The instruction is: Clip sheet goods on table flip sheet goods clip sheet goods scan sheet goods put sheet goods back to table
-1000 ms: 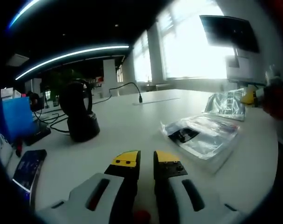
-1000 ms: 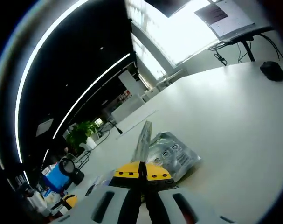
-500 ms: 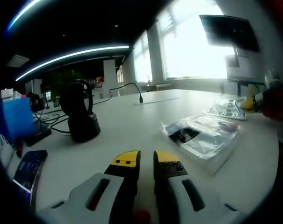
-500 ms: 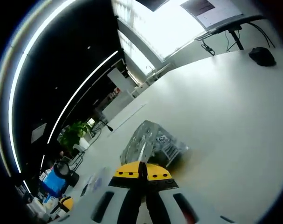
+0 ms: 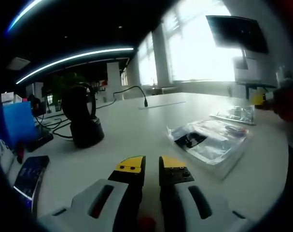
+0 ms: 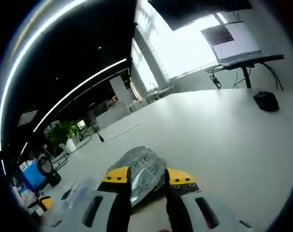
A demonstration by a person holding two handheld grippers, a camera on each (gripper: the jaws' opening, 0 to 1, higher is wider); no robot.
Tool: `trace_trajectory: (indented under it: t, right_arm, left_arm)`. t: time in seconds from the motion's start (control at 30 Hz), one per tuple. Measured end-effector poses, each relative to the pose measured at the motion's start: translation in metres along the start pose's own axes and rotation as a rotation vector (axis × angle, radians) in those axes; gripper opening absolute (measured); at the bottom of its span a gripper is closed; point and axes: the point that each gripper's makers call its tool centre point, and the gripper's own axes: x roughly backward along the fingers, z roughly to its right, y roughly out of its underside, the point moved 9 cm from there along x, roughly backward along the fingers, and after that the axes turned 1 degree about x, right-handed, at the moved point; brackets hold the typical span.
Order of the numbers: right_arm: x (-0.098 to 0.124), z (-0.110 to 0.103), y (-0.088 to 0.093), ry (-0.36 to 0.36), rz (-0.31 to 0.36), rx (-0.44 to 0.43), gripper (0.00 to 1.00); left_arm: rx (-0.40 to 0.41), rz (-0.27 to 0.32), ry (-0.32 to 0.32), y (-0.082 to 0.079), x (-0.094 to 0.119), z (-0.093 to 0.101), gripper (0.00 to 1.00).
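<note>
Two sheet packets [image 5: 211, 140] [image 6: 139, 174] on table [image 5: 132, 125]; right tongs [image 6: 147, 176] wide, left tongs [image 5: 151, 166] narrow.

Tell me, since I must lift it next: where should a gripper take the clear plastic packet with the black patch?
Probably the near corner of the clear plastic packet with the black patch, approached low from the left gripper side. It lies flat on the white table, so only a thin edge offers the jaws any purchase.
</note>
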Motion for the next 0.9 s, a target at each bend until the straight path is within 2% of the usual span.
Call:
trace_trajectory:
  t: [0.13,0.4,0.67,0.73,0.8,0.9]
  right_arm:
    - [0.003,0.0,-0.007,-0.002,0.04,0.067,0.07]
    - [0.005,0.006,-0.019,0.014,0.088,0.083,0.01]
    - [0.001,0.003,-0.028,-0.041,0.12,0.15,0.0]
    - [-0.002,0.001,-0.031,-0.073,0.118,0.187,0.0]
    - [-0.003,-0.001,-0.032,-0.088,0.103,0.251,0.0]
    - [-0.004,-0.002,-0.034,-0.096,0.104,0.302,0.0]
  left_arm:
    - [0.002,0.0,-0.001,0.0,-0.001,-0.001,0.04]
    - [0.002,-0.003,-0.005,0.0,-0.003,-0.002,0.04]
    - [0.002,-0.002,-0.005,-0.002,-0.001,0.004,0.04]
    - [0.004,-0.001,-0.005,-0.002,-0.002,0.003,0.04]
    - [0.004,0.0,-0.006,-0.002,-0.002,0.004,0.04]
    - [0.005,-0.001,-0.005,-0.002,-0.003,0.003,0.04]
